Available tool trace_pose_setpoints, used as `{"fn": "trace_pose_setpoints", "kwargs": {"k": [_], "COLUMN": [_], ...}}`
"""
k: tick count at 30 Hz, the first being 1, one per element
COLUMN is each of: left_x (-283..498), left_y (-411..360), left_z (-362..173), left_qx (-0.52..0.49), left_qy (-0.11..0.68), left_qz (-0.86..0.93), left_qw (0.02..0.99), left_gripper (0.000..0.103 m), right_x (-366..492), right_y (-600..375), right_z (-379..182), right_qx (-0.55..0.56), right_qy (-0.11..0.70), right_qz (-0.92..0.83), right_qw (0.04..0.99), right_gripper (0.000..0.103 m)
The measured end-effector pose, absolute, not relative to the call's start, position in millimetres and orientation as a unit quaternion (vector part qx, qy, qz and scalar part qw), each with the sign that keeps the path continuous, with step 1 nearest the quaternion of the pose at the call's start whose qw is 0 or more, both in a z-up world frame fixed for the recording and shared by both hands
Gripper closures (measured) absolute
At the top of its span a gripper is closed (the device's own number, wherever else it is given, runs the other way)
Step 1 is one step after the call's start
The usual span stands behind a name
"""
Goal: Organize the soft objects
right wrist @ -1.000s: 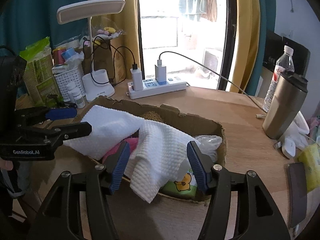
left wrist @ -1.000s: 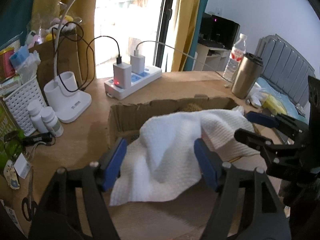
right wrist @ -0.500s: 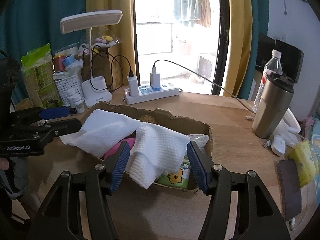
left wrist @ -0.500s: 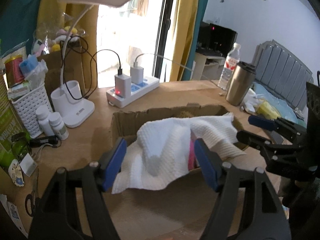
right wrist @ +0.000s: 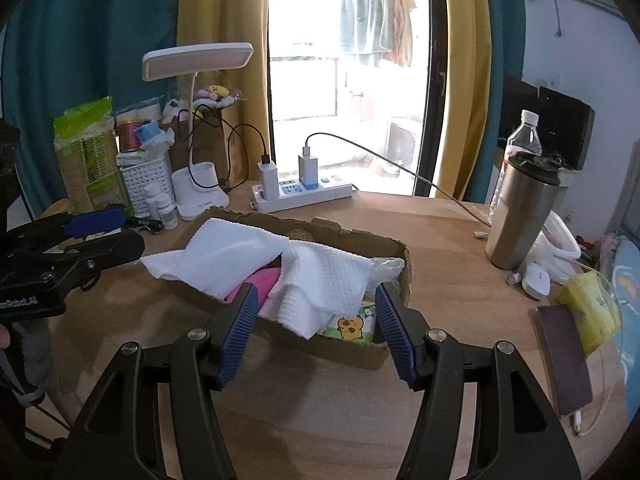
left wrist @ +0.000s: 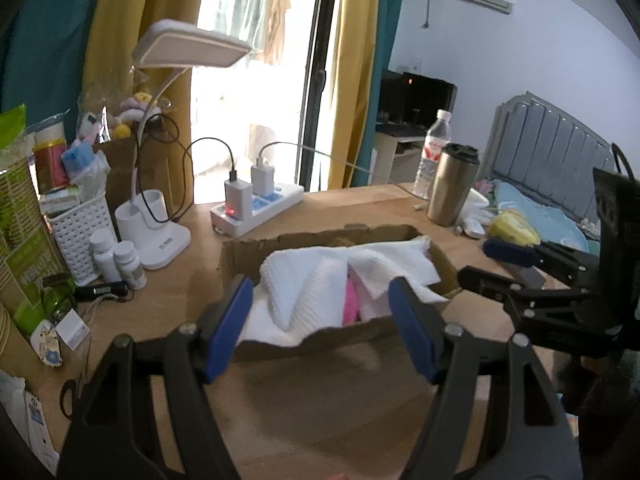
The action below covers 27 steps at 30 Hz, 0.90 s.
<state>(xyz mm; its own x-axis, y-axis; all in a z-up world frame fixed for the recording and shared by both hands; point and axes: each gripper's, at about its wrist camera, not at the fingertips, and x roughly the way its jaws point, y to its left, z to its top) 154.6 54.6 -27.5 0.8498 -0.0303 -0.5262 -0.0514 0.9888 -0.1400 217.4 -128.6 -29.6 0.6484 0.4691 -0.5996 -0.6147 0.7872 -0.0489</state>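
Note:
A shallow cardboard box point(left wrist: 400, 236) point(right wrist: 376, 352) sits mid-table. Two white cloths point(left wrist: 308, 280) point(right wrist: 228, 256) lie in it, draped over its edges, with a pink soft item point(left wrist: 349, 304) point(right wrist: 256, 282) between them and a cartoon tissue pack point(right wrist: 350, 326) at one end. My left gripper point(left wrist: 320, 316) is open and empty, held back from the box's near edge; it also shows in the right wrist view point(right wrist: 106, 232). My right gripper point(right wrist: 312, 328) is open and empty, short of the box; it also shows in the left wrist view point(left wrist: 496, 260).
A power strip point(right wrist: 304, 196) with chargers, a desk lamp point(left wrist: 160, 236), a white basket point(left wrist: 80, 232) and pill bottles point(left wrist: 120, 260) stand behind the box. A steel tumbler point(right wrist: 516, 216), water bottle point(right wrist: 520, 136), phone point(right wrist: 564, 360) and yellow pouch point(right wrist: 588, 308) are to the right.
Both grippers have pulled back from the box, staying open. The white cloths that lay between the fingers now rest in the box, with the pink item showing between them.

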Motion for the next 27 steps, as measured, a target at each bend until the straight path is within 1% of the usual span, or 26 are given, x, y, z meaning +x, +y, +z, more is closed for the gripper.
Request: {"fn": "trace_pose_setpoints", "kwargs": {"k": [9,11,12,14,15,16,21,27], "left_x": [119.3,110.8,107.2,99.7,94.7,90.6,74.6,60.6], "left_y": [40.5,39.0,38.3,37.7,37.5,37.3,32.0,22.8], "left_z": [-22.8,-22.0,-21.3,-19.2,-17.5,-16.2,-10.0,2.1], "left_qx": [-0.08,-0.079,-0.078,-0.078,-0.079,-0.081,-0.083,-0.076], "left_qy": [0.248,0.238,0.234,0.224,0.217,0.212,0.193,0.168], "left_qz": [0.001,0.008,0.011,0.015,0.017,0.018,0.019,0.03], "left_qw": [0.965,0.968,0.969,0.971,0.973,0.974,0.978,0.982], "left_gripper": [0.03,0.03,0.029,0.023,0.014,0.009,0.008,0.007], "right_x": [189.3,183.0,180.9,173.9,170.9,167.5,150.9,131.2], "right_y": [-134.4,-137.0,-137.8,-141.5,-143.1,-144.9,-154.0,-171.0], "right_z": [-25.1,-24.6,-24.3,-22.2,-20.8,-19.5,-11.6,7.2], "right_qx": [-0.126,-0.123,-0.121,-0.113,-0.11,-0.107,-0.099,-0.084], "right_qy": [0.279,0.275,0.274,0.267,0.264,0.261,0.241,0.195], "right_qz": [0.296,0.293,0.292,0.289,0.289,0.288,0.277,0.258], "right_qw": [0.905,0.907,0.908,0.912,0.914,0.915,0.925,0.943], "right_gripper": [0.039,0.036,0.034,0.03,0.03,0.03,0.029,0.027]}}
